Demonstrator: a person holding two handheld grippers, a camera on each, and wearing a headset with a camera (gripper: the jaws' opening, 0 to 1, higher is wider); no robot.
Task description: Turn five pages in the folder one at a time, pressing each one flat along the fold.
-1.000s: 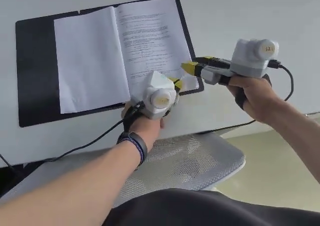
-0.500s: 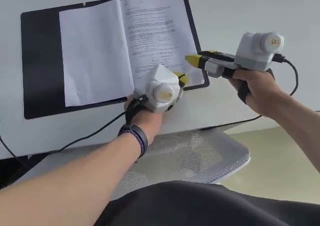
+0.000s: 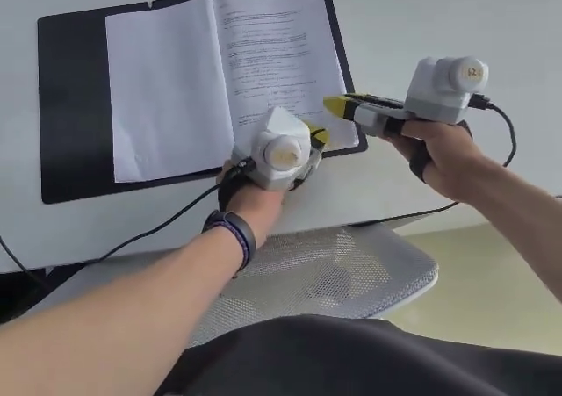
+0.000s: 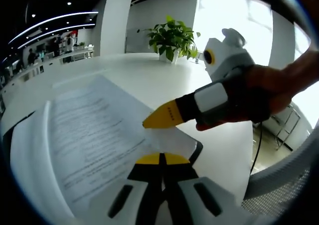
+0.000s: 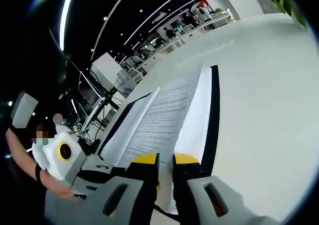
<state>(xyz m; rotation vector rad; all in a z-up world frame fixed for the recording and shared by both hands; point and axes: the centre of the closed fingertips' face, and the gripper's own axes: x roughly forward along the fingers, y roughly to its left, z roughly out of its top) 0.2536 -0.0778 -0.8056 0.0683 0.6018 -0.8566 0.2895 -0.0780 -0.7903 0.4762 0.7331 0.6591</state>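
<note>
A black folder (image 3: 75,106) lies open on the white table, with a blank sheet (image 3: 167,89) on the left and a printed page (image 3: 272,54) on the right. My left gripper (image 3: 318,136) is shut and empty, its yellow tips (image 4: 160,158) together just over the printed page's near right corner. My right gripper (image 3: 336,107) comes in from the right at that page's right edge. Its jaws (image 5: 166,160) stand a narrow gap apart, and the page's edge (image 5: 194,130) runs down into the gap. The page lies flat.
The table's front edge (image 3: 378,207) runs just below the folder, with a mesh chair (image 3: 342,273) under it. Cables (image 3: 158,234) trail from both grippers. A potted plant (image 4: 174,35) stands at the table's far end.
My right gripper has shifted slightly left, up to the printed page's right edge. The left gripper has stayed at the near right corner. The head camera has moved a little.
</note>
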